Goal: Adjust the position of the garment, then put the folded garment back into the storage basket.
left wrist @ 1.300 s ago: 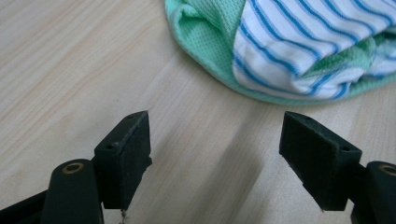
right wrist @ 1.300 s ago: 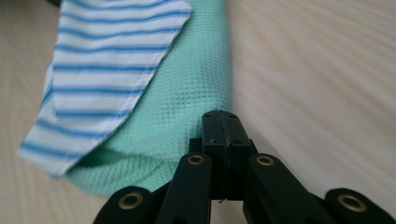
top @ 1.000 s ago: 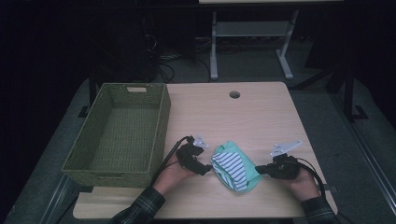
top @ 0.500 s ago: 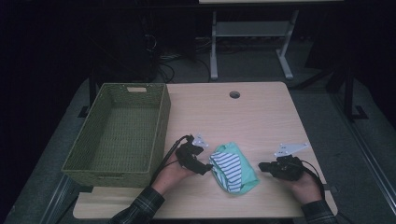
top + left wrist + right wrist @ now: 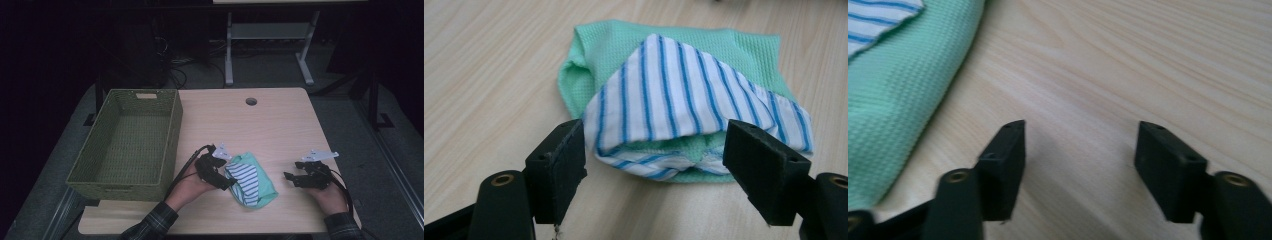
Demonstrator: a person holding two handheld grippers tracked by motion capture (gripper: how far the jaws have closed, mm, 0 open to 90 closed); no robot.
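Two grippers beside a folded cloth, low in the frame.

Left gripper (image 5: 229, 181) has its jaws spread around the striped green cloth (image 5: 250, 181), seemingly without pinching; right gripper (image 5: 291, 178), just opened with nothing between, is lower right over bare table (image 5: 280, 125).

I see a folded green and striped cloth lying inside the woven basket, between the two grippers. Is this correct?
Not quite. The folded green and striped cloth lies on the wooden table, not inside the woven basket, which stands to its left. It is between the left gripper and the right gripper. The high view shows this.
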